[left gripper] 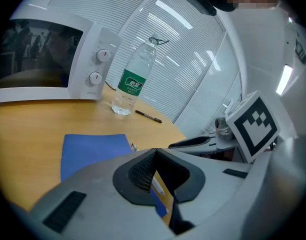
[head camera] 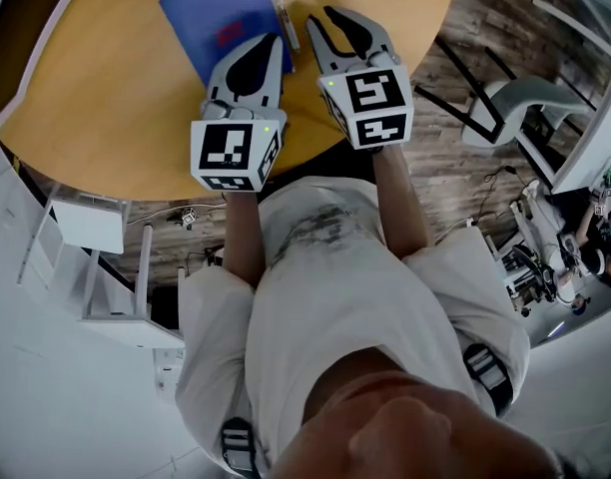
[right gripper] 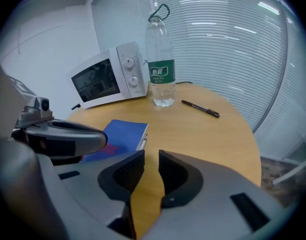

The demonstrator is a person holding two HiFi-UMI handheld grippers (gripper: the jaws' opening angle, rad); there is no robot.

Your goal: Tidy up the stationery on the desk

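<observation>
— What takes up the most room in front of you?

— The round wooden table [head camera: 106, 98]. It fills the upper part of the head view. Next in size is the white microwave [left gripper: 43, 59], in the upper left of the left gripper view, at the table's far side.

— And your two tools?

— Both hang over the near part of the table, side by side in the upper middle of the head view. My left gripper [left gripper: 155, 151] has its fingers pressed together at the tips, with nothing between them. My right gripper [right gripper: 151, 154] shows only a narrow slit between its fingers. Bare tabletop shows through that slit, so it grips nothing either.

— Where is the stationery?

— The blue notebook [head camera: 211, 13] lies flat near the top middle of the head view. My left gripper hovers over its near right corner. My right gripper is above bare wood, to the right of the notebook.

— Anything standing upright?

— A clear water bottle [right gripper: 160, 69] with a green label. It stands at the top centre of the right gripper view, just right of the microwave.

— And the smaller pieces?

— A black pen [right gripper: 200, 108] lies on the table right of the bottle, well apart from the notebook. A pale pen [head camera: 278, 8] lies along the notebook's right edge, just beside it. I cannot tell whether they touch.
</observation>
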